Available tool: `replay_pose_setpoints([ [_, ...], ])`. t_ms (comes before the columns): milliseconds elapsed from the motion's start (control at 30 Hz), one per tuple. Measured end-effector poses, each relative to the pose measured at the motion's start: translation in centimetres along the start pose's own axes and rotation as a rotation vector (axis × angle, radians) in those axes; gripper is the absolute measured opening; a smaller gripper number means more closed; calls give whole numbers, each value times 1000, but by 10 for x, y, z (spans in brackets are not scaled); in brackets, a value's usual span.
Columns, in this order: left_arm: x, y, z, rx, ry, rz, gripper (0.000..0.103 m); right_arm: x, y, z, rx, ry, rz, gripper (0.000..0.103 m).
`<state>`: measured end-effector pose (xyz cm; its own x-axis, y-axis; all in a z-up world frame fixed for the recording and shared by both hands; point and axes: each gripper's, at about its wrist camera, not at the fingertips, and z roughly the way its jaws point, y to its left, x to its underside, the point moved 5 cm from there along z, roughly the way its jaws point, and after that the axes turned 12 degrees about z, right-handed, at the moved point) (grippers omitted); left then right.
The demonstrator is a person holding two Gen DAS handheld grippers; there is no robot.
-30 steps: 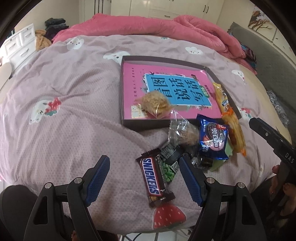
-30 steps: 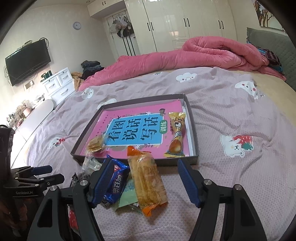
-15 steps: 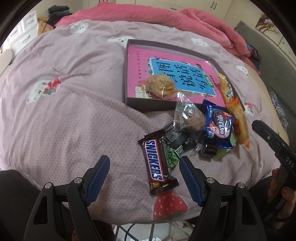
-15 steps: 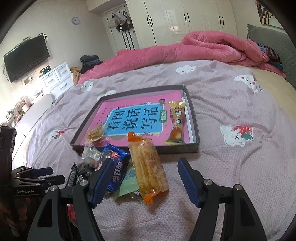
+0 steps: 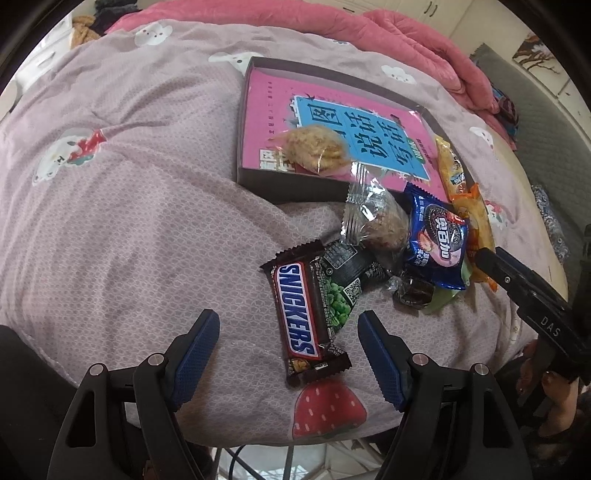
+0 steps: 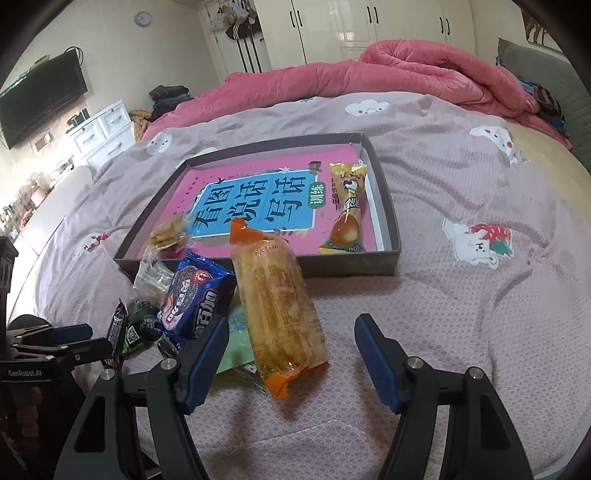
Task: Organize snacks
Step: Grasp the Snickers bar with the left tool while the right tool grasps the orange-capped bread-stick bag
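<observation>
A dark shallow box lies on the bed with a pink book inside. A round cracker pack and a yellow egg snack lie in it. In front of it is a pile: a Snickers bar, a green pea pack, a clear cake wrapper, a blue Oreo pack and a long orange pack. My left gripper is open around the Snickers bar's near end. My right gripper is open over the orange pack's near end.
The bed has a mauve sheet with cartoon prints and a pink duvet bunched at the far side. A white drawer unit, a wall TV and wardrobes stand beyond. The bed's near edge is just under both grippers.
Both grippers have moved forward and down toward the snack pile. The Snickers bar now lies between my left fingers and the orange pack between my right fingers. Both stay open.
</observation>
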<state>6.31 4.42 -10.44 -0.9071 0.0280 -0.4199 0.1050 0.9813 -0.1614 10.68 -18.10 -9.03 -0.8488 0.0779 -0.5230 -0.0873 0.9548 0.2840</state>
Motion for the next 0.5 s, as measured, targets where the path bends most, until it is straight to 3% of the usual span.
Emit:
replay_pose_setpoints([
  [100, 0, 2, 2, 9, -1, -13, 78, 0, 1, 4, 4, 4, -9, 63],
  [267, -2, 5, 11, 24, 13, -41, 62, -3, -6, 6, 29, 3, 13, 55],
  [500, -3, 5, 18, 51, 16, -59, 56, -7, -10, 11, 26, 13, 33, 49],
])
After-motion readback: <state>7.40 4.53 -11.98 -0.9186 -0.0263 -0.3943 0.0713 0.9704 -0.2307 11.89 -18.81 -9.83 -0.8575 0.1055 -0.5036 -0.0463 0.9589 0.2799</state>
